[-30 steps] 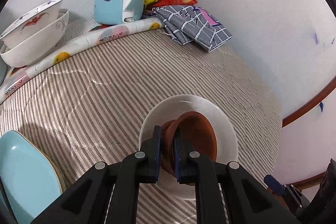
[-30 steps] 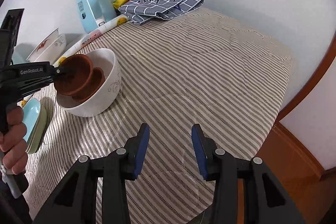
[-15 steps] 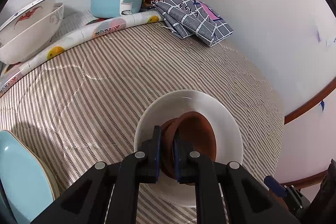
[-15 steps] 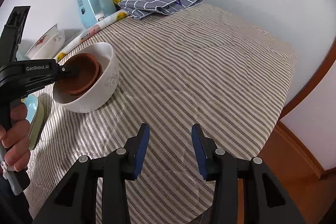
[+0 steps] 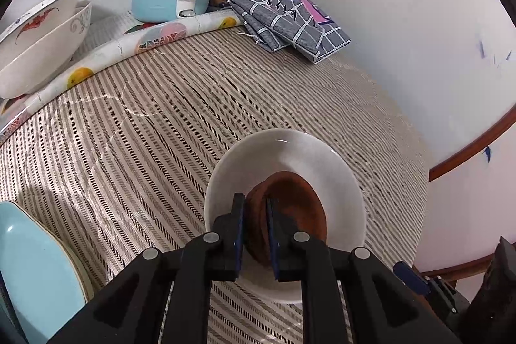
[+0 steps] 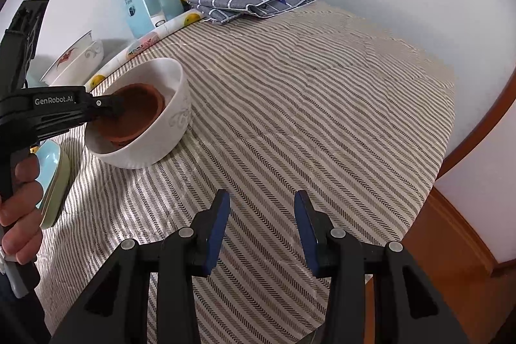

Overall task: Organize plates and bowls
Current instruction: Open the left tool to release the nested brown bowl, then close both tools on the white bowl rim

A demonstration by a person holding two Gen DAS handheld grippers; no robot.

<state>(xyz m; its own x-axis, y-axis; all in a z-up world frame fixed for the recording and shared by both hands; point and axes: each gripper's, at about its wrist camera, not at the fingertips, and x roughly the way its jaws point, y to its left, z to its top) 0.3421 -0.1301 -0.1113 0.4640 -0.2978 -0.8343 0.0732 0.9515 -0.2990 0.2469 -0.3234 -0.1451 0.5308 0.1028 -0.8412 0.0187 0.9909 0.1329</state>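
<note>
I am taking the white bowl (image 5: 283,150) as my landmark and reading from its left. Well to its left, the pale blue plates (image 5: 29,263) are lying stacked at the edge of the striped tablecloth (image 5: 161,124), and behind them, also left of the bowl, two patterned bowls (image 5: 38,41) are sitting nested near the wall.

At the bowl itself, my left gripper (image 5: 254,231) is reaching in over the near rim, its jaws narrow and pinching the near wall of the upper brown bowl (image 5: 290,205). That brown bowl is sitting inside the white one, tipped toward its far side, and seems to be resting on a second brown dish (image 6: 119,142) beneath it; I cannot tell how squarely. So the thing is lying straight ahead of the left jaws, rim running across them.

To the right of the white bowl, my right gripper (image 6: 262,228) is hovering over bare cloth, jaws wide and holding nothing. It is well apart from the bowl, so I judge the left hand is the one placed to settle or release this piece.
</note>
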